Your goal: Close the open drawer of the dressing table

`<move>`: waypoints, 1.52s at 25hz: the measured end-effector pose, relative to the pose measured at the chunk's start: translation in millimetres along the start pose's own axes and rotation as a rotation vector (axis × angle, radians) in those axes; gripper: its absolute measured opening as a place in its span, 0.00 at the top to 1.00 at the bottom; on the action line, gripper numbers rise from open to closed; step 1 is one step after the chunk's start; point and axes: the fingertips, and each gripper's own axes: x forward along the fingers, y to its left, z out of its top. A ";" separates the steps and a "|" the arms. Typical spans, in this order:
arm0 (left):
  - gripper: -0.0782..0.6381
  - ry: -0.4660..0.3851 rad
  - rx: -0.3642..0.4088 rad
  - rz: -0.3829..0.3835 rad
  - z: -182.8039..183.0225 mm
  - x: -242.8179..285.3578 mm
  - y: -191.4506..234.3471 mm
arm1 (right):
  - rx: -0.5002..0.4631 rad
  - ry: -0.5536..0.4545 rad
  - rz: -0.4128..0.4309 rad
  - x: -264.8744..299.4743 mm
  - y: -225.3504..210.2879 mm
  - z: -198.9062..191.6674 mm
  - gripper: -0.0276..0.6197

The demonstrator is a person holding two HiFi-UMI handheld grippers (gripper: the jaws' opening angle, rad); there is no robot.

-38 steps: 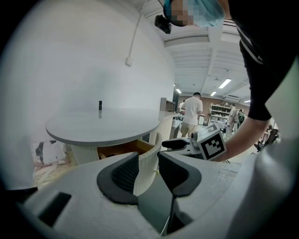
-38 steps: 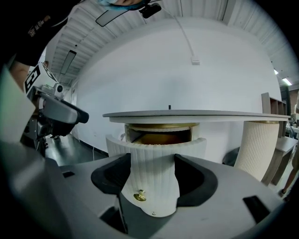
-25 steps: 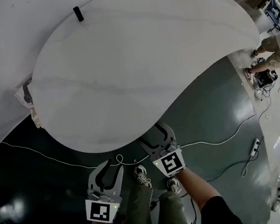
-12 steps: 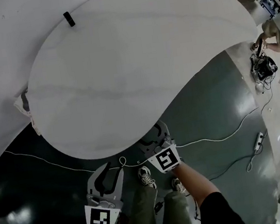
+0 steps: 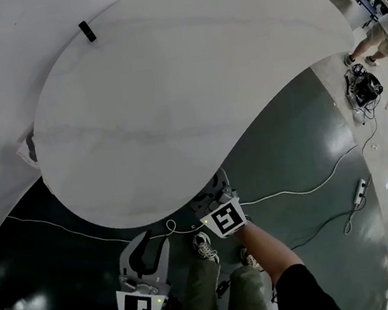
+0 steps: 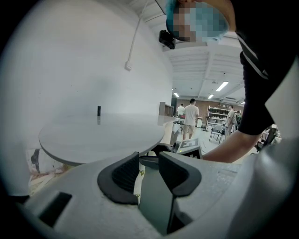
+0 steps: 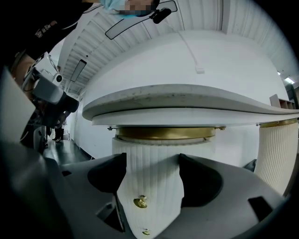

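The dressing table's broad white curved top [image 5: 184, 87] fills the head view. Under it, in the right gripper view, stands a white ribbed drawer front [image 7: 159, 170] with a gold band above and a small gold knob [image 7: 139, 202]. Whether that drawer stands open I cannot tell. My right gripper [image 5: 210, 193] [image 7: 152, 163] reaches under the table's near edge; its jaws have just been opening and frame the ribbed front without pressing on it. My left gripper [image 5: 152, 240] [image 6: 148, 161] hangs lower left over the floor, a little open, with nothing between its pads.
A small black object [image 5: 87, 31] lies on the tabletop's far left. A second ribbed column [image 7: 275, 154] stands to the right. White cables and a power strip [image 5: 362, 189] cross the dark floor. A person [image 5: 378, 36] stands far right beside cabled gear [image 5: 365, 89].
My right gripper has edged forward, further under the table's near edge. The left gripper has hardly moved. The person at the far right has shifted position.
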 end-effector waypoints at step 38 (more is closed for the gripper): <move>0.71 -0.033 -0.020 0.079 22.9 -15.0 -79.5 | 0.040 0.083 0.091 -106.3 2.6 21.9 0.45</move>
